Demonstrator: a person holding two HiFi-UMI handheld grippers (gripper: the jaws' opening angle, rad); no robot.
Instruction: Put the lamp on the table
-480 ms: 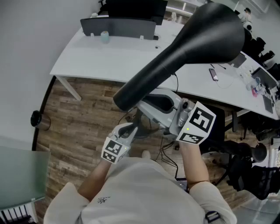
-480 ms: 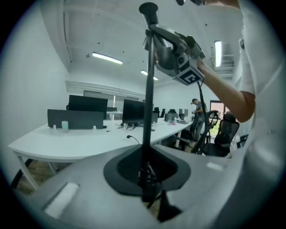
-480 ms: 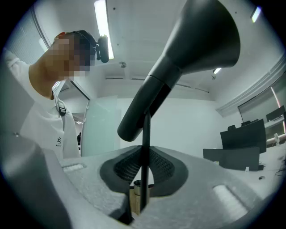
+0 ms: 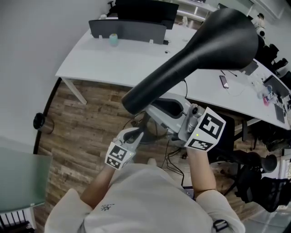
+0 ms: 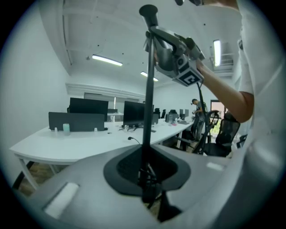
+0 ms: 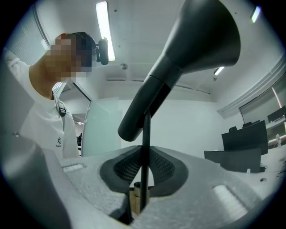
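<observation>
The lamp has a big black cone shade on a thin black pole and is held in the air over the floor in front of the white table. My left gripper is shut on the pole low down; in the left gripper view the pole rises from its jaws. Higher up, just under the shade, my right gripper is shut on the same pole, with the shade tilted above it. The right gripper shows at the pole's top in the left gripper view.
On the table stand a grey divider panel, a small teal cup and a dark monitor; a phone and cables lie at its right. Black office chairs stand to the right. A glass panel is at lower left.
Both grips on the lamp pole are unchanged. The table has slid slightly down and to the right in the head view.
</observation>
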